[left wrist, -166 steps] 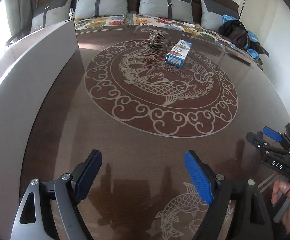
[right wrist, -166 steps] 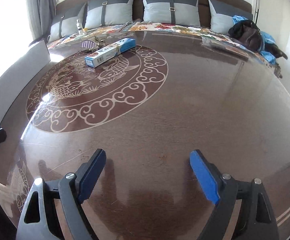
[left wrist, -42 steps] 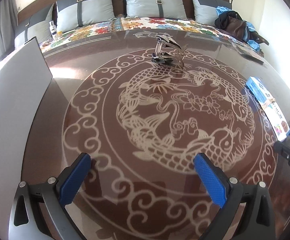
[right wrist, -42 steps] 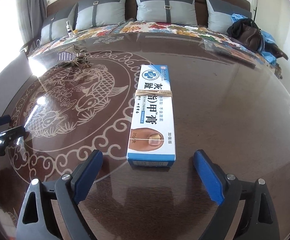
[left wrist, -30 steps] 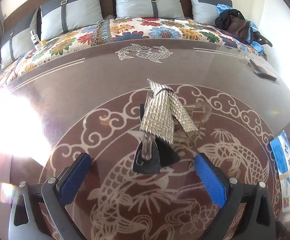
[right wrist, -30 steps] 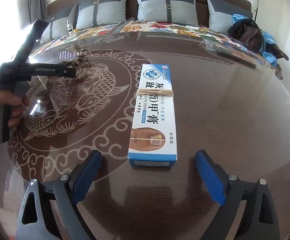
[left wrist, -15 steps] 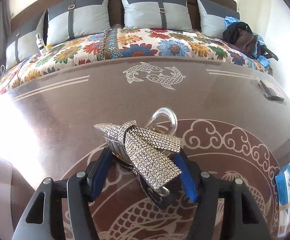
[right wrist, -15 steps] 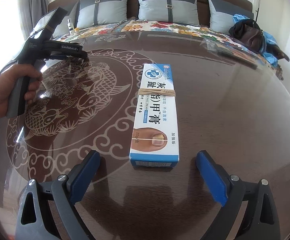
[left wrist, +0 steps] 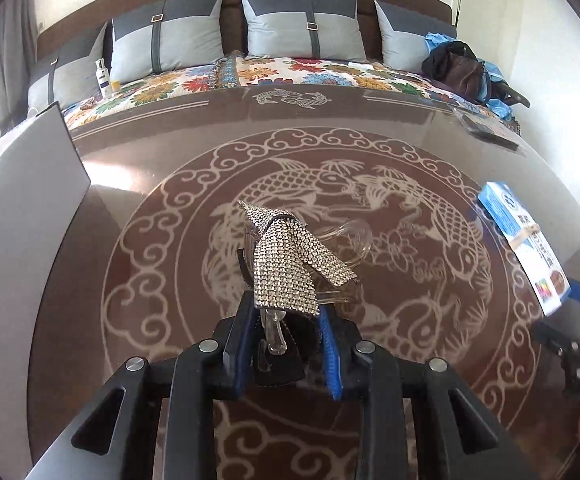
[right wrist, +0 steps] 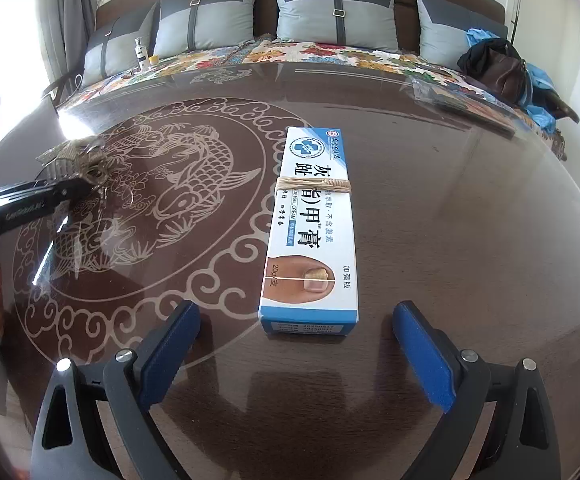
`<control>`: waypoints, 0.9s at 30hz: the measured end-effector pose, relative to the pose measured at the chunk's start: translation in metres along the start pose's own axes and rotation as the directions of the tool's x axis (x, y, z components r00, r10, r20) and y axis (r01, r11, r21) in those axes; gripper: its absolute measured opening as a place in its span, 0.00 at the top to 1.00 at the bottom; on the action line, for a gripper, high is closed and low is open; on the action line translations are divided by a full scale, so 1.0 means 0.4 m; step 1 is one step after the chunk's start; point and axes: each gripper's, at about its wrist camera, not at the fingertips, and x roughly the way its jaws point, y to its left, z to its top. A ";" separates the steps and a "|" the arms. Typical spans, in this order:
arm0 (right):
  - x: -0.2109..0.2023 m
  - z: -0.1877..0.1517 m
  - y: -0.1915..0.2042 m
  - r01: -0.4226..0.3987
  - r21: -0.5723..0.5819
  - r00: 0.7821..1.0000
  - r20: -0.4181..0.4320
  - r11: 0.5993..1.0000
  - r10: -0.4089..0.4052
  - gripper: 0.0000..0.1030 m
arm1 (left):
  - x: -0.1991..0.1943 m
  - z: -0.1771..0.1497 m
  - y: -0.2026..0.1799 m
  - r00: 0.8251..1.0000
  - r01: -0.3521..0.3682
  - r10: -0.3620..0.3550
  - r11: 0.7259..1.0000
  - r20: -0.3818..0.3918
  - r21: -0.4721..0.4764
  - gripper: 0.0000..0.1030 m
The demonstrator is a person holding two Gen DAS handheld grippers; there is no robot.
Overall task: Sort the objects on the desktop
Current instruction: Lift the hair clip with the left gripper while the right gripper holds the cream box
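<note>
Left gripper (left wrist: 286, 350) closing on rhinestone-covered clear plastic hair claw (left wrist: 290, 264), over brown koi-patterned table (left wrist: 150, 168) centre. Best squeezed gently, kept level. Right gripper (right wrist: 296, 354) gaping, empty, near blue-white ointment box (right wrist: 312, 232).

Tabletop (right wrist: 430, 200): dark brown, glossy, inlaid with a pale ring of cloud scrolls around carp; a small fish pair at the far edge. Lying on it: blue-and-white ointment box (right wrist: 312, 232), bound with a rubber band, lengthwise at the medallion's right rim; flat dark object (left wrist: 488, 133), far right; grey panel (left wrist: 18, 216) over the left edge.
</note>
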 end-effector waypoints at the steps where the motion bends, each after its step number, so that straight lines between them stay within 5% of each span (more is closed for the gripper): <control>1: 0.000 0.000 0.000 0.000 0.000 1.000 0.000 1.000 0.000 0.06 | -0.024 -0.030 -0.004 1.000 0.003 -0.003 1.000 -0.002 0.004 0.72; 6: 0.000 -0.001 0.001 0.002 -0.001 1.000 0.000 1.000 -0.002 0.06 | -0.106 -0.133 -0.017 1.000 0.002 -0.002 0.999 -0.004 0.043 0.70; 8: 0.000 -0.001 0.001 0.001 -0.001 1.000 0.000 1.000 -0.001 0.06 | -0.116 -0.147 -0.017 1.000 0.016 -0.015 0.998 -0.011 0.056 0.59; 10: 0.000 -0.002 0.001 0.001 -0.001 1.000 0.000 1.000 -0.001 0.05 | -0.112 -0.147 -0.018 0.999 0.000 0.002 0.998 -0.034 0.065 0.29; 11: 0.001 -0.001 0.001 -0.003 -0.001 1.000 -0.001 1.000 0.003 0.05 | -0.107 -0.144 -0.019 0.999 -0.016 0.019 0.998 -0.039 0.064 0.24; 19: 0.020 0.056 -0.026 -0.066 0.035 0.996 -0.055 0.997 0.068 0.01 | -0.064 -0.100 -0.026 0.998 -0.015 0.018 0.999 -0.064 0.045 0.19; 21: 0.041 0.106 -0.032 -0.078 0.055 0.993 -0.082 0.995 0.082 0.01 | -0.058 -0.088 -0.030 0.998 -0.006 0.009 0.999 -0.061 0.053 0.28; 23: 0.075 0.149 -0.038 -0.082 0.074 0.986 -0.142 0.994 0.092 0.14 | -0.061 -0.077 -0.027 0.999 -0.014 0.017 0.998 -0.050 0.057 0.41; 25: 0.076 0.180 -0.036 -0.052 0.043 0.986 -0.157 0.998 0.058 0.60 | -0.078 -0.072 -0.018 0.999 -0.008 0.010 0.998 -0.030 0.062 0.51; 27: 0.070 0.189 -0.038 -0.081 0.054 0.975 -0.203 0.995 0.090 0.60 | -0.115 -0.074 -0.001 1.000 0.013 -0.013 0.999 0.001 0.037 0.51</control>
